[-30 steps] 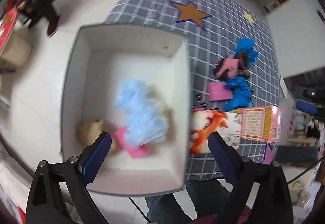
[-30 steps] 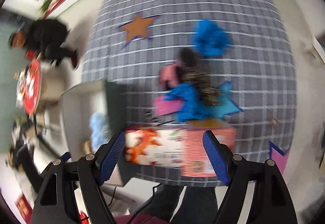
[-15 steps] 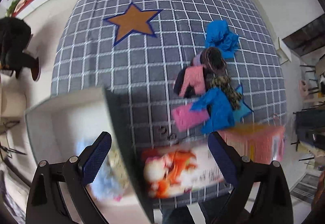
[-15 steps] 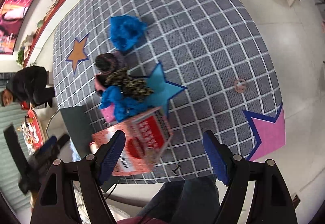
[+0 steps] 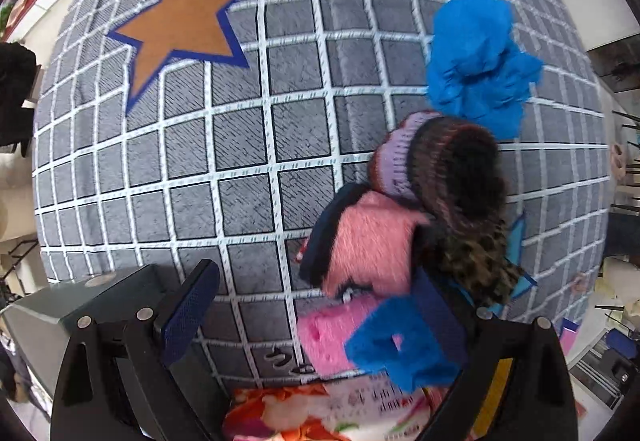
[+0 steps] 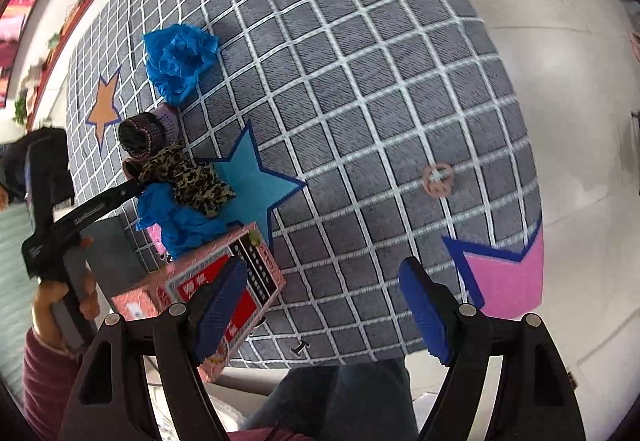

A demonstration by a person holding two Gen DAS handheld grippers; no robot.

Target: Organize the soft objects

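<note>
A heap of soft things lies on the grey checked mat (image 5: 248, 145): a bright blue cloth (image 5: 476, 69), a striped knit hat (image 5: 436, 161), a pink fuzzy piece (image 5: 372, 241), a leopard-print scarf (image 5: 476, 265), a pink plush pad (image 5: 328, 333) and a second blue cloth (image 5: 400, 357). My left gripper (image 5: 314, 315) hangs open just above the near end of the heap, its right finger over the second blue cloth, gripping nothing. My right gripper (image 6: 322, 307) stands open over bare mat, to the right of the heap (image 6: 188, 181). The left gripper (image 6: 128, 191) shows there too, held by a hand (image 6: 60, 305).
A pink and orange printed carton (image 6: 224, 281) stands at the mat's near edge, beside the heap. A corner of the grey bin (image 5: 48, 313) shows at the lower left. The person's legs (image 6: 340, 397) are below the mat edge. White floor (image 6: 568, 81) lies to the right.
The left gripper swung from above the grey bin across to the heap and dropped closer to it. The right gripper drifted right over the mat. Both stayed open.
</note>
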